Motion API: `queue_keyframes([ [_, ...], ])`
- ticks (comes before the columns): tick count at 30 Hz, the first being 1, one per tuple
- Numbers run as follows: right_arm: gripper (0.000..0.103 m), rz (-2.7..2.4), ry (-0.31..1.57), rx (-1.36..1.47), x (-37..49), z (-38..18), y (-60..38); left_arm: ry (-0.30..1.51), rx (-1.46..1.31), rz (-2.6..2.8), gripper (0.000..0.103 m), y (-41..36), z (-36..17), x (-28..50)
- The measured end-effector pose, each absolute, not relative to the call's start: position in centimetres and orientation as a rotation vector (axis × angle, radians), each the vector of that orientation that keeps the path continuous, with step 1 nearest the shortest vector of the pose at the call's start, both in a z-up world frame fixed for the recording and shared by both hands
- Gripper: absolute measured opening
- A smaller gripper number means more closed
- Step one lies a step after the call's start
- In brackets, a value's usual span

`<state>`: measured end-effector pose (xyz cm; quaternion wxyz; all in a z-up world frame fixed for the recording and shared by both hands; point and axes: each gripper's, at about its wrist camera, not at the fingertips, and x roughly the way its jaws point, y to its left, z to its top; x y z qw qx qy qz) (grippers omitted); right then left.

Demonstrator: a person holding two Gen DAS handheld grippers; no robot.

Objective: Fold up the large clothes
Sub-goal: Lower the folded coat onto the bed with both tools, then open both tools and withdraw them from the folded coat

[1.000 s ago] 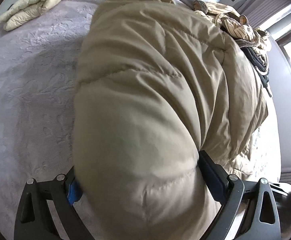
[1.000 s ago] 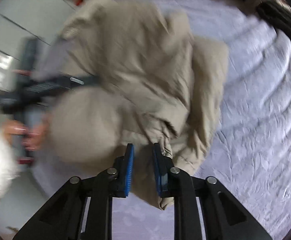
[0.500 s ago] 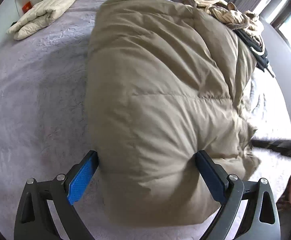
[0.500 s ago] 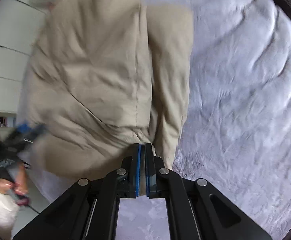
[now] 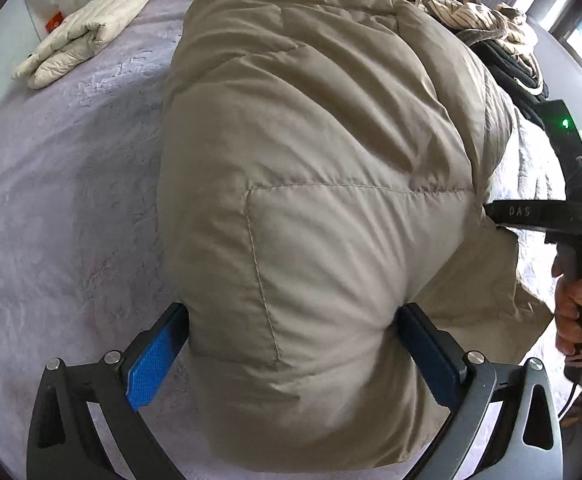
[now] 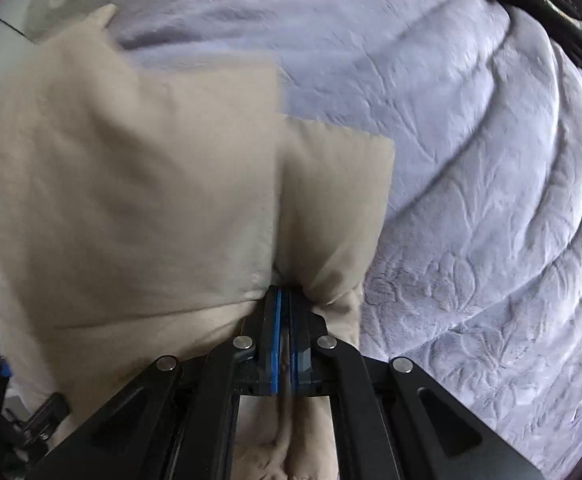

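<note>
Two grippers work on one tan puffer coat [image 5: 311,184] that lies bunched on a bed under a lilac embossed bedspread [image 5: 51,208]. The left gripper [image 5: 291,344] stands wide, its blue pads [image 5: 153,360] set on either side of a thick quilted roll of the coat, the fabric bulging between and touching both; whether they squeeze it or only bracket it I cannot tell. The right gripper [image 6: 284,308] is drawn narrow, its jaws pinched together on a thin fold of the coat's edge, with cloth gathered above and below the pads.

In the left wrist view the coat's left edge runs down the middle of the bed, and a broad bare stretch of bedspread lies open beside it. A folded cream quilted garment [image 5: 87,32] sits well apart near the far left corner. On the far right a heap of striped clothing [image 5: 463,8] lies over black garments [image 5: 511,76], close against the coat's far edge, so that side is crowded. In the right wrist view the coat fills the left half, and the bedspread [image 6: 491,200] to the right of it is open and rippled, with dark clothing at the top right rim.

The right gripper's black body [image 5: 539,212] shows at the right of the left wrist view, held by a hand [image 5: 575,312]; raised letters on it read roughly "DAS", and a green light glows above.
</note>
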<state>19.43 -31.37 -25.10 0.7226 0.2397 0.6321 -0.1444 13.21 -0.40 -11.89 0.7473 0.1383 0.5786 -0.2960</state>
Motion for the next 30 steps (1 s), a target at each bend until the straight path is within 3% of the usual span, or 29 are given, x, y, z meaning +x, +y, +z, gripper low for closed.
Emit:
queue_keyframes([
  [12, 0.003, -0.316, 1.373, 0.589, 14.8, -20.3, -31.1, 1.288, 0.281, -0.63, 0.103, 0.3, -11.7, 13.8],
  [15, 0.008, -0.306, 1.36, 0.596, 13.2, -18.7, -31.1, 1.288, 0.283, -0.625, 0.103, 0.4, -11.4, 13.8],
  [25, 0.01, -0.256, 1.38, 0.613, 8.0, -12.6, -26.5, 1.227, 0.349, -0.629, 0.103, 1.7, -6.8, 10.1],
  [28, 0.023, -0.25, 1.391, 0.601, 7.3, -12.0, -25.3, 1.225, 0.342, -0.619, 0.103, 2.4, -5.4, 8.6],
  [30, 0.041, -0.244, 1.39, 0.604, 6.5, -11.1, -24.4, 1.234, 0.327, -0.609, 0.103, 3.2, -4.5, 7.8],
])
